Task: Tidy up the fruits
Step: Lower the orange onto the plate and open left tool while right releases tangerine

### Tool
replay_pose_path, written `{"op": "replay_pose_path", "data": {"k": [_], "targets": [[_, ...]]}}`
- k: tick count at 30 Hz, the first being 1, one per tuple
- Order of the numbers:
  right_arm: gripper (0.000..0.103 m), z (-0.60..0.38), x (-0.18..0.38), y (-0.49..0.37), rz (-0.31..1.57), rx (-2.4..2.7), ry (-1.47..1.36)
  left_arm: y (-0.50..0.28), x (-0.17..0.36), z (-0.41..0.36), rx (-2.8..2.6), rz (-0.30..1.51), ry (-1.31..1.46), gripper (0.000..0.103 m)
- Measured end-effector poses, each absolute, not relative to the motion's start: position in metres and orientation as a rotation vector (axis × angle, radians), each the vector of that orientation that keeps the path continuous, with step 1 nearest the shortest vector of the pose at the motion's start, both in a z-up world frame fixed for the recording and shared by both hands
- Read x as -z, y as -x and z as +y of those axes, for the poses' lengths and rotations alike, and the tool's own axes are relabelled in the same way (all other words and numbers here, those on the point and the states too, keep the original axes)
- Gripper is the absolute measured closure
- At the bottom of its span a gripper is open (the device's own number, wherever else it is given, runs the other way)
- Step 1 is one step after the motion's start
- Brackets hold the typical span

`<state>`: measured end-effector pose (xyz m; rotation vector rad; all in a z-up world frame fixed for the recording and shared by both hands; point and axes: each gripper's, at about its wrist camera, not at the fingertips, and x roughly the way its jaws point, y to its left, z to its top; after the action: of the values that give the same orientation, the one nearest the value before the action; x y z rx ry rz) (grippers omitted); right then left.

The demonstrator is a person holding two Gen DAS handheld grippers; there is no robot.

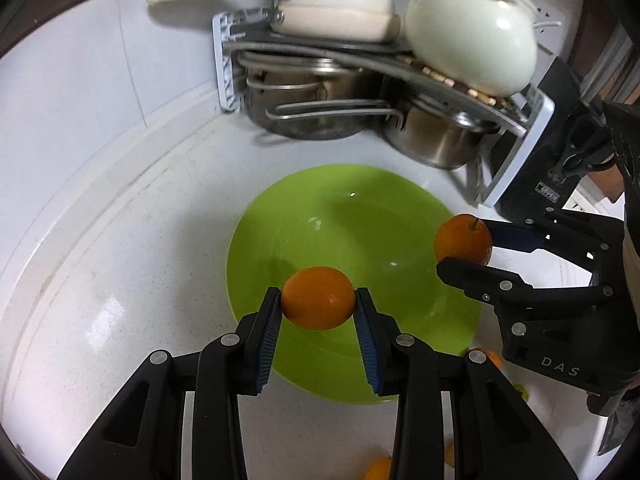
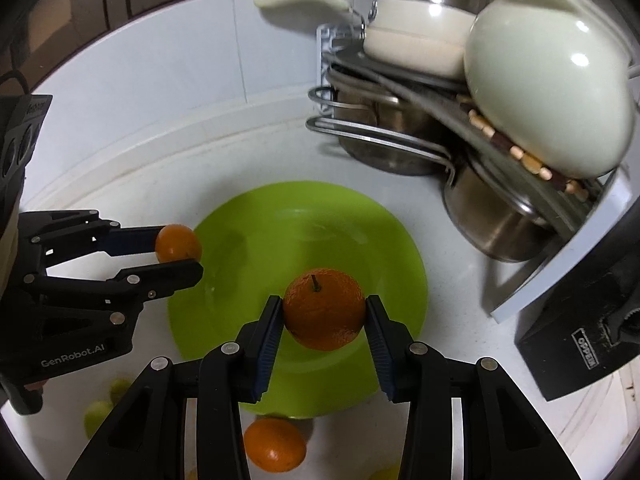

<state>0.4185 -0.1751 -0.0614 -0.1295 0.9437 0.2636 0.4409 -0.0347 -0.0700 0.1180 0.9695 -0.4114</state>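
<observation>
Loose orange [image 1: 378, 470] cut by bottom edge; green fruit [image 2: 98, 410] blurred.

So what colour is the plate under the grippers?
Lime green plate, plain with no pattern; clearest in the right wrist view.

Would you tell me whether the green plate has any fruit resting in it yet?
Empty: the green plate shows bare surface; both oranges are held above it.

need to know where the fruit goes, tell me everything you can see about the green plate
The green plate is round, bright lime, smooth and glossy, plastic by the look, with a shallow dip and a wide rim. It lies flat on the white counter, in front of the rack of steel pots. Nothing lies in it. Each gripper holds an orange above it: the left gripper and the right gripper.
</observation>
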Motion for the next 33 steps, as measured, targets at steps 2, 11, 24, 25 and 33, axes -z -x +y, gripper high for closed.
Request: {"op": "replay_pose_path", "data": {"k": [2,11,24,25,33], "targets": [[0.061,-0.174,0.066,-0.424,0.964,-0.265,0.133,-0.446,0.075,-0.034,0.419,0.990,-0.118,0.067],[0.061,-0.171,0.082,-0.435,1.021,-0.277,0.150,-0.455,0.090,-0.035,0.432,1.042,-0.134,0.067],[0.061,-0.172,0.090,-0.445,1.065,-0.278,0.138,-0.460,0.102,-0.040,0.433,1.078,-0.155,0.067],[0.061,-0.172,0.092,-0.445,1.066,-0.279,0.137,-0.461,0.103,-0.041,0.433,1.079,-0.156,0.067],[0.060,-0.174,0.091,-0.440,1.054,-0.280,0.101,-0.455,0.090,-0.037,0.426,1.046,-0.133,0.056]]}}
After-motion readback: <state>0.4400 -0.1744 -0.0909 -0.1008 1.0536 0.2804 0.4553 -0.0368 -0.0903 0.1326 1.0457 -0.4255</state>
